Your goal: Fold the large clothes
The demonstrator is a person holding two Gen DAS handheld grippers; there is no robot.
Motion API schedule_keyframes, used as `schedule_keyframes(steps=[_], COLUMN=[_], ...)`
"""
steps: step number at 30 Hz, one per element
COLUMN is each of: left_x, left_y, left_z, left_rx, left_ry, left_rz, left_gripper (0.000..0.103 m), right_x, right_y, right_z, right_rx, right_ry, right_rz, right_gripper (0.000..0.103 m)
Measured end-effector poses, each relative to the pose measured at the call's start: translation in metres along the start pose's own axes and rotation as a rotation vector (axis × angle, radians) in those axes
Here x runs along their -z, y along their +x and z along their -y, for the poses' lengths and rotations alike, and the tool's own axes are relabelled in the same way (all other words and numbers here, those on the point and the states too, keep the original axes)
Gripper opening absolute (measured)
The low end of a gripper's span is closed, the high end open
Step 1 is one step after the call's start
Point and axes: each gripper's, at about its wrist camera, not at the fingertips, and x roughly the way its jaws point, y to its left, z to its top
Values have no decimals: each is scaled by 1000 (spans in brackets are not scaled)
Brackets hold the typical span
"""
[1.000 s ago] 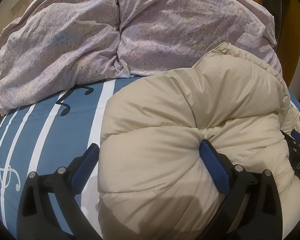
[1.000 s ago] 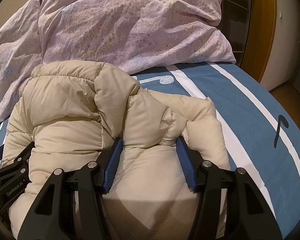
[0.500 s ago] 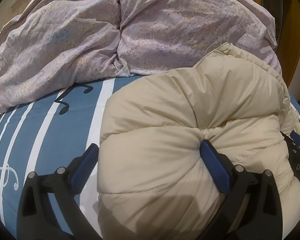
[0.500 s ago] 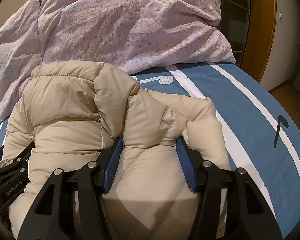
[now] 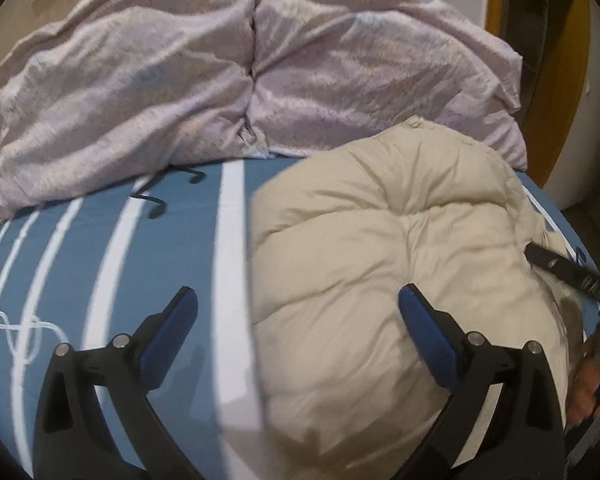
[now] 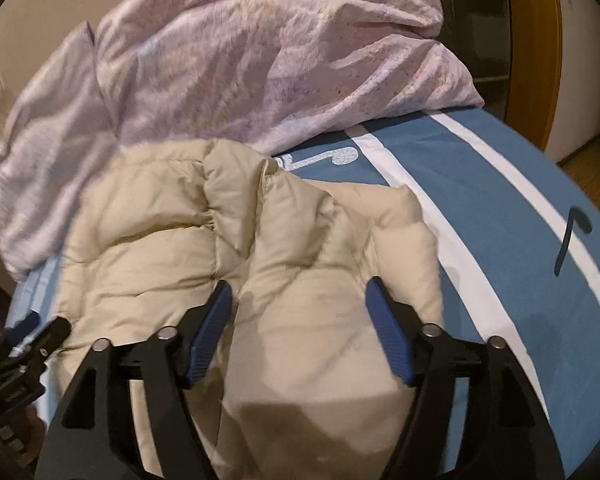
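Two tools at work, neither pinching anything.

Left tool [image 5: 296, 292]: spread wide, hanging above the left edge of the cream puffer jacket [image 5: 380, 240], with one finger over the blue striped bed sheet [image 5: 100, 248] and the other over the padding. No pressing on either, as far as can be told. Probably spread that wide to span the thick padding, far too bulky for a narrow bite.

Right tool [image 6: 299, 284]: jaws opening at this moment, with a fat roll of jacket [image 6: 148, 248] between the fingers but not squeezed by the pads. Probably a release, to leave the fold lying where set.

Jacket: bundled into a plump, rounded mound on the bed, sleeve and collar parts tucked on top. Sits toward the right half of the sheet in the left view, just in front of the crumpled lilac duvet [image 5: 160, 88] and apparently touching it at the back.

Bed likely chosen as a broad, soft surface for so large a garment. Duvet heaped at the far end, probably to free that room.

Fold seemingly well along, judging by the compact bundle. Main risk: springy filling puffing the layers apart once left alone. Next move likely to call for a firm press or a fresh wide grasp.
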Motion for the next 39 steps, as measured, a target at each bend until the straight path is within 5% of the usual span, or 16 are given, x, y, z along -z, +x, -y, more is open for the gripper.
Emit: schedule_keyframes(steps=[6, 16, 39], left_x=[11, 16, 9], left_y=[-8, 12, 34], left_z=[-31, -40, -46], left_rx=[57, 145, 328], left_ry=[-62, -137, -240], left_rz=[-55, -125, -174], left_gripper=[100, 100, 100], right_x=[8, 24, 25], right_y=[-11, 21, 34], right_z=[25, 52, 29], right_rx=[-75, -240, -383], right_ry=[70, 200, 90], right_rz=[-76, -256, -248], right_gripper=[96, 100, 102])
